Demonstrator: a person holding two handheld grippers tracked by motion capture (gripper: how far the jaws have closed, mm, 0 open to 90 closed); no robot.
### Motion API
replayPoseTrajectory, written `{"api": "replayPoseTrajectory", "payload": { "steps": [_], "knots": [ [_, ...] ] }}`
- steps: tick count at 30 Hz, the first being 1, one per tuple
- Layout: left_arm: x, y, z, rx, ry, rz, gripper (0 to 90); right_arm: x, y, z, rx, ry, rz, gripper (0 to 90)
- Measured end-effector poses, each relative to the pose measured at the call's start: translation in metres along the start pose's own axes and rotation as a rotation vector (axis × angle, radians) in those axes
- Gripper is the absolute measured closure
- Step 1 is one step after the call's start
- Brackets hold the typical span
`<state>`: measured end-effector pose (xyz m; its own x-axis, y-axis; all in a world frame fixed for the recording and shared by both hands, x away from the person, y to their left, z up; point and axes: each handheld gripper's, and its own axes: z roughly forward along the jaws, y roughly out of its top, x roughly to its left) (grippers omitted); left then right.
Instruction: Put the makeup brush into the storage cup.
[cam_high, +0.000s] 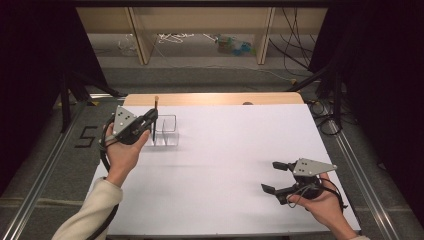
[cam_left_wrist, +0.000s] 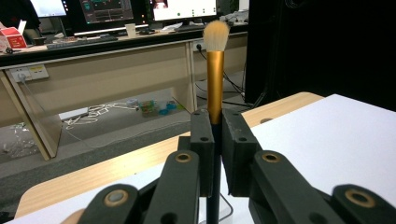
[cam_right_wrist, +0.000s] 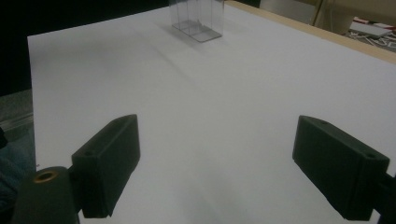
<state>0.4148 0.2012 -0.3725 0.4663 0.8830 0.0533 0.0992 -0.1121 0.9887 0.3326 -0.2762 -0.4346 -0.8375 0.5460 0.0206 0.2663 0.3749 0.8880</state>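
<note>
Brush (cam_left_wrist: 215, 70) stands upright, pinched by its dark handle between the pads of the left gripper (cam_left_wrist: 214, 140), gold sleeve and pale bristles pointing up. In the high view this brush (cam_high: 155, 117) and the left gripper (cam_high: 151, 120) sit at about ten o'clock on the white table (cam_high: 230, 165), just above a clear plastic box (cam_high: 166, 131) with dividers; the handle's lower end reaches down into or right against the box's left part, and I cannot tell which compartment. The left hand (cam_high: 122, 150) comes up from seven o'clock.

At about four o'clock the right gripper (cam_high: 272, 176) rests low over the table in the right hand (cam_high: 320, 205), its jaws spread wide with nothing between them. In the right gripper view the right gripper (cam_right_wrist: 215, 163) faces bare white surface, and the clear plastic box (cam_right_wrist: 196, 21) stands well away at twelve o'clock.
</note>
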Motion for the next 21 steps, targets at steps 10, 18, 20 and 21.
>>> {"api": "replayPoseTrajectory", "payload": {
  "steps": [10, 18, 20, 21],
  "knots": [
    [0.0023, 0.0008, 0.0027, -0.001, 0.002, -0.001, 83.4, 0.0000, 0.0000, 0.0000, -0.001, -0.001, 0.001, 15.8],
    [0.0032, 0.0026, 0.0050, -0.007, 0.003, -0.001, 83.3, 0.0000, 0.0001, -0.0002, -0.002, -0.003, -0.003, 15.8],
    [0.0036, 0.0030, 0.0056, -0.008, 0.003, -0.001, 83.4, -0.0001, 0.0001, -0.0002, -0.005, -0.002, -0.001, 15.8],
    [0.0038, 0.0032, 0.0060, -0.009, 0.003, -0.001, 83.4, 0.0000, 0.0002, -0.0003, -0.006, 0.001, 0.002, 15.8]
  ]
}}
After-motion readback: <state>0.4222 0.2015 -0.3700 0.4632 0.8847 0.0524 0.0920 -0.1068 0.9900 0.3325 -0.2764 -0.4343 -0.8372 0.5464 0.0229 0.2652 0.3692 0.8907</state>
